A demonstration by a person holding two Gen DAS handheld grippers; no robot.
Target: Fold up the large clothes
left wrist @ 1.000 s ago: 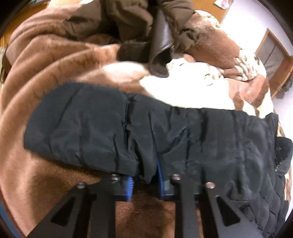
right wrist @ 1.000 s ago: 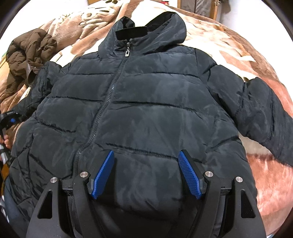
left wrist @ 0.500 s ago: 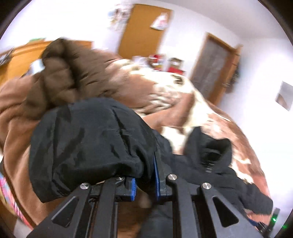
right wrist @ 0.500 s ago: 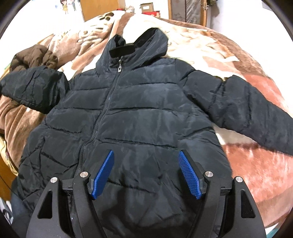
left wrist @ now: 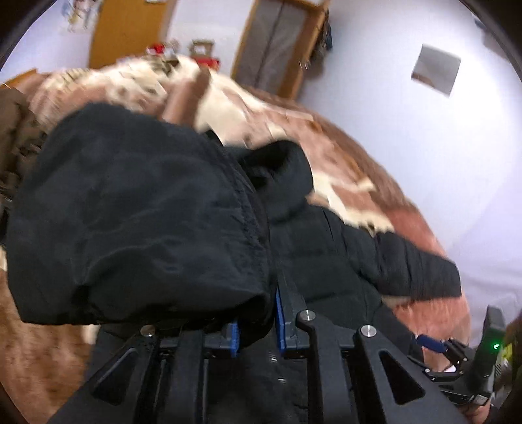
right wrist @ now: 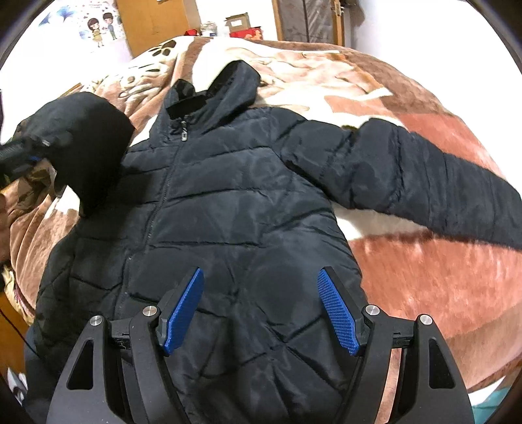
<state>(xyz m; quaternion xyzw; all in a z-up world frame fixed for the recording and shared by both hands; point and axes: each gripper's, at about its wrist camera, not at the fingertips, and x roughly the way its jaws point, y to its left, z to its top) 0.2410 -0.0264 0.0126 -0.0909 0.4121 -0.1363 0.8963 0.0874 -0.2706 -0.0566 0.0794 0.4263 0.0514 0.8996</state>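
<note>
A black hooded puffer jacket (right wrist: 235,202) lies face up, zipped, on a brown and cream blanket (right wrist: 424,267). My left gripper (left wrist: 256,329) is shut on the cuff end of the jacket's sleeve (left wrist: 137,215) and holds it lifted above the jacket's body; the lifted sleeve also shows at the left of the right wrist view (right wrist: 84,143). My right gripper (right wrist: 261,306) is open and empty above the jacket's lower front. The other sleeve (right wrist: 424,182) lies stretched out to the right on the blanket.
A brown garment (left wrist: 16,143) lies bunched at the left on the bed. Wooden doors (right wrist: 153,22) and boxes (right wrist: 241,26) stand beyond the bed's far end. The other hand-held gripper (left wrist: 456,368) shows at the lower right of the left wrist view.
My left gripper has lifted the sleeve off the blanket and swung it up and over toward the jacket's body. My right gripper has pulled back slightly and stays open.
</note>
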